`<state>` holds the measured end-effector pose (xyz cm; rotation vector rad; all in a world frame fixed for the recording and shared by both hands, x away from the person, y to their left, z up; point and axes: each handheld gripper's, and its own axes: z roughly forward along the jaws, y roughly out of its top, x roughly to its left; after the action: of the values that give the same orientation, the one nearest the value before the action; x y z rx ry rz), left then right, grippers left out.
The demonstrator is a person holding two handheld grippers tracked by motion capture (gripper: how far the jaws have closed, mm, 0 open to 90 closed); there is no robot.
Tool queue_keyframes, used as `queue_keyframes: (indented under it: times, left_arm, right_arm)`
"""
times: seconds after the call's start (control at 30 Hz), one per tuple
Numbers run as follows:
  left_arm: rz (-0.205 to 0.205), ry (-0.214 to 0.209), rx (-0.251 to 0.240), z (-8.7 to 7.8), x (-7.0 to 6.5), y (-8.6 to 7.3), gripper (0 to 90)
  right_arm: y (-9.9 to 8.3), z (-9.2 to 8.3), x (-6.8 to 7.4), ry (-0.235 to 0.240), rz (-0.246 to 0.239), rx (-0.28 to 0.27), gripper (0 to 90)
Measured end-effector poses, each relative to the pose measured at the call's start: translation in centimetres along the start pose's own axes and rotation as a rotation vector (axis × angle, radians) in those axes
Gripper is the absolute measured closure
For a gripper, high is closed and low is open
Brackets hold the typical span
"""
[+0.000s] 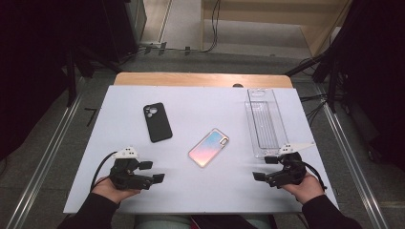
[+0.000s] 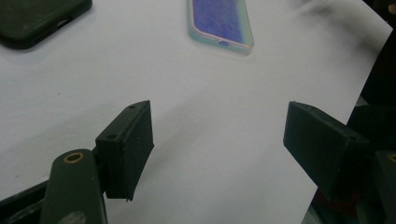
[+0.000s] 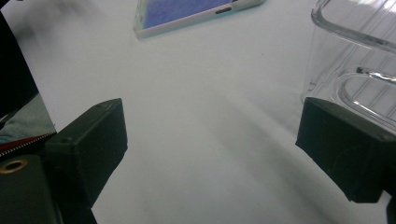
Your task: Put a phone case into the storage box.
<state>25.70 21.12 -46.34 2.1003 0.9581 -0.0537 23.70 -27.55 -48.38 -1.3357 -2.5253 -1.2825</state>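
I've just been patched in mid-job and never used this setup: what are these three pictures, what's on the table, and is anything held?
A person holds a hand-held two-jaw gripper in each hand. The high view looks down on the white table: the left gripper and the right gripper rest near its front edge. The other two pictures come from cameras riding on each gripper, looking along its black jaws. On the table lie a black phone case, an iridescent phone case and a clear plastic tray. Both grippers are open and hold nothing.
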Motion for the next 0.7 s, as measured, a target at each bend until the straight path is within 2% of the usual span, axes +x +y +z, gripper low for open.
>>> queue_keyframes:
  times: [0.2,0.3,0.37,0.47,0.6,0.7]
  left_arm:
    - [-0.004,-0.001,-0.009,-0.07,-0.12,-0.1,24.6]
    - [-0.025,0.007,-0.019,-0.33,-0.1,-0.07,24.5]
    - [-0.016,0.01,-0.042,-0.54,-0.13,0.0,24.6]
    - [-0.008,0.012,-0.034,-0.47,-0.14,-0.04,24.5]
    - [0.025,0.022,-0.027,-0.44,-0.21,-0.24,24.5]
    - [0.023,0.024,-0.029,-0.48,-0.19,-0.32,24.5]
  right_arm:
    - [0.03,-0.02,0.0,-0.002,-0.002,-0.006,7.0]
    - [0.2,-0.02,0.03,0.007,0.006,-0.012,7.0]
    - [0.18,0.04,0.06,0.009,0.003,-0.006,7.0]
    - [0.2,0.05,0.09,0.008,-0.006,-0.008,7.0]
    - [0.3,0.02,0.05,0.006,-0.009,-0.017,7.0]
    - [0.37,0.09,0.03,0.005,-0.011,-0.012,7.0]
